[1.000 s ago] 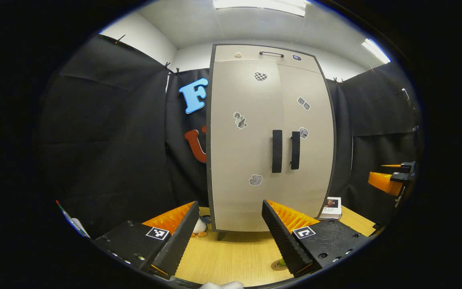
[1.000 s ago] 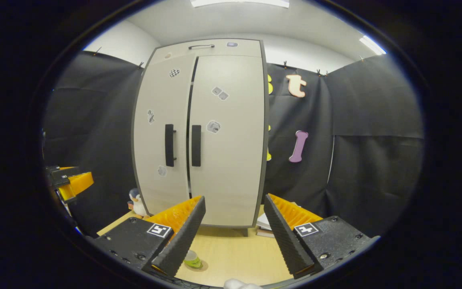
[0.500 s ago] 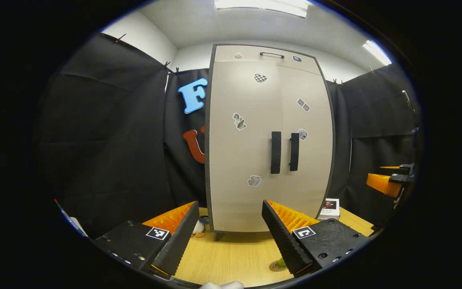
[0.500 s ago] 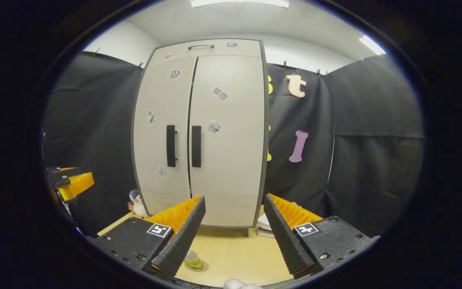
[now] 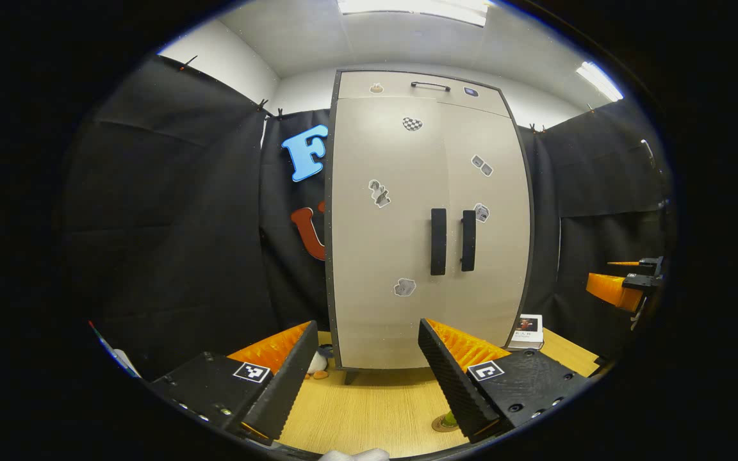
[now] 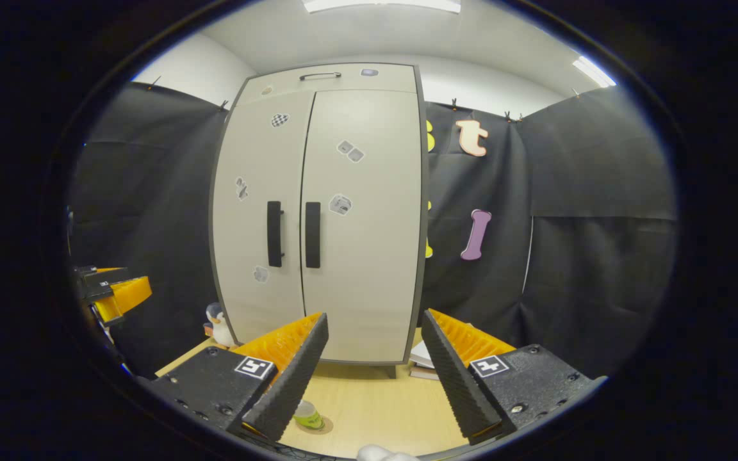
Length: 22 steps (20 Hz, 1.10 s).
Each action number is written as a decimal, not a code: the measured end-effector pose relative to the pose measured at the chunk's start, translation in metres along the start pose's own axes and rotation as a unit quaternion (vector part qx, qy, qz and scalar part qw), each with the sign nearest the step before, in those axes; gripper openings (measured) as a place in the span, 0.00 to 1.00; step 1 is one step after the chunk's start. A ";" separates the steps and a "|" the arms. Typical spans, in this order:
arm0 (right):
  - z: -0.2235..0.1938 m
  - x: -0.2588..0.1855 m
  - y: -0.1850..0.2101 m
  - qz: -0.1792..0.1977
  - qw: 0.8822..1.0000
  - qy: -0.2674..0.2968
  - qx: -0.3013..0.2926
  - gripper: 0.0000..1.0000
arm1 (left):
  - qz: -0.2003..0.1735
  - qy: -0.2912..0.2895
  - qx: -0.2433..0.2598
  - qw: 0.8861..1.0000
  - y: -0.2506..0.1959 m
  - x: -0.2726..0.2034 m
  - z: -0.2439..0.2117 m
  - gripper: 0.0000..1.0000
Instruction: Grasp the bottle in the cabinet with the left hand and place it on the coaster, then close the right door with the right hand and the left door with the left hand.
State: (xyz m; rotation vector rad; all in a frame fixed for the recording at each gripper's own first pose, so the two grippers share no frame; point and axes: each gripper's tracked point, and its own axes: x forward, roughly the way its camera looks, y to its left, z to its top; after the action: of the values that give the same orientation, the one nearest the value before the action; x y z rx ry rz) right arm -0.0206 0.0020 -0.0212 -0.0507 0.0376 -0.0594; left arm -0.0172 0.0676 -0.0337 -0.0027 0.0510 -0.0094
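Change since a second ago: almost nothing has moved; in the left gripper view the cabinet (image 5: 430, 218) sits a touch further left, and in the right gripper view the dark gap between the doors has closed to a thin seam.

Left gripper view, tool: the left gripper (image 5: 366, 378) hangs over the table (image 5: 375, 410) with its jaws spread wide and nothing between them.
Left gripper view, doors: the left door (image 5: 385, 224) and right door (image 5: 487, 218) both look flush, handles side by side.
Left gripper view, bottle: only a green sliver on the coaster (image 5: 441, 424) shows, just beside the gripper's right finger.
Left gripper view, other tool: the right gripper (image 5: 625, 285) shows at the far right edge; whether it is spread or closed cannot be told from here.

Right gripper view, tool: the right gripper (image 6: 372, 378) is also spread wide and empty, facing the cabinet (image 6: 318, 211).
Right gripper view, bottle: the bottle (image 6: 308, 415) rests on the coaster (image 6: 321, 425), close to the gripper's left finger.
Right gripper view, other tool: the left gripper (image 6: 116, 288) shows at the left edge.

Containers: the cabinet is shut, so its inside is hidden; the coaster holds the bottle.

Stage: the task looks complete.

Risk, bottle: in both views the bottle sits near a lowered finger; a careless sweep while pulling away could tip it off the coaster.
Risk, doors: a door not fully latched could drift open; the seam looks tight, but latching cannot be judged.
Risk, clutter: a toy penguin (image 6: 220, 324) and books (image 6: 421, 360) stand by the cabinet's base and could be knocked.
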 end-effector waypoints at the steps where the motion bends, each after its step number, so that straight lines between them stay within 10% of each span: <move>1: 0.000 0.000 0.000 0.001 1.000 0.001 -0.001 0.96 | 0.000 0.001 0.001 1.000 0.001 0.000 -0.001 0.96; 22: -0.005 -0.001 0.004 0.004 1.000 0.005 -0.001 0.94 | -0.003 0.004 -0.001 1.000 -0.003 -0.001 -0.002 0.96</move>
State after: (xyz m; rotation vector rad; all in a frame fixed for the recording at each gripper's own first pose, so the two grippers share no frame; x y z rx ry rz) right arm -0.0216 0.0060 -0.0263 -0.0519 0.0480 -0.0512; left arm -0.0187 0.0642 -0.0359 -0.0044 0.0593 -0.0163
